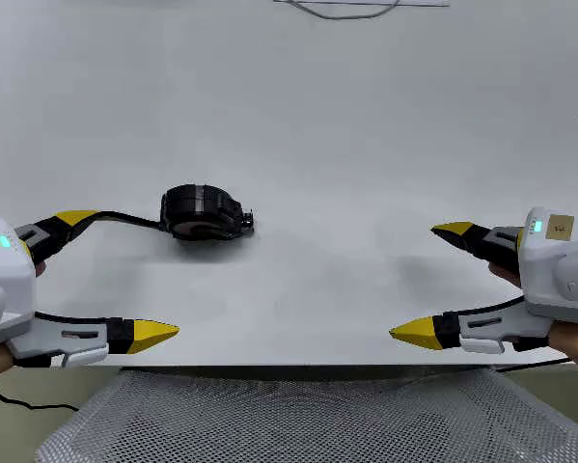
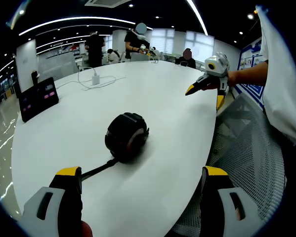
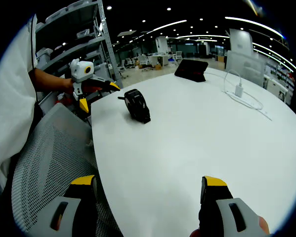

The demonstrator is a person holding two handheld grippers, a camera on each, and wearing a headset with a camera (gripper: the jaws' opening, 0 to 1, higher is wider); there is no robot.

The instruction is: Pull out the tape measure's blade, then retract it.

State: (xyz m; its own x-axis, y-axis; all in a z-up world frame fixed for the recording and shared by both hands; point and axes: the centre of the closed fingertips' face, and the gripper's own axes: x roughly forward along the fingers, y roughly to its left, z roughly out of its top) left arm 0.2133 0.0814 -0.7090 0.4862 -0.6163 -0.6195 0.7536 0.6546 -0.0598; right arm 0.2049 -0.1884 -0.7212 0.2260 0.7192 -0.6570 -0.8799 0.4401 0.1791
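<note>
A black tape measure (image 1: 204, 213) lies on the white table (image 1: 346, 125), left of centre, with a black strap trailing left from it. Its blade is inside the case. In the left gripper view the tape measure (image 2: 126, 136) sits just ahead of the jaws, and the strap reaches the near finger. My left gripper (image 1: 124, 275) is open at the near left edge, its upper fingertip by the strap's end. My right gripper (image 1: 431, 283) is open at the near right edge, well away from the tape measure (image 3: 137, 104). Nothing is held.
A white cable (image 1: 346, 10) lies at the table's far edge, with a charger (image 2: 95, 79) and a dark tablet (image 2: 37, 97) further off. A grey mesh chair (image 1: 308, 415) sits at the near edge. People stand beyond the table.
</note>
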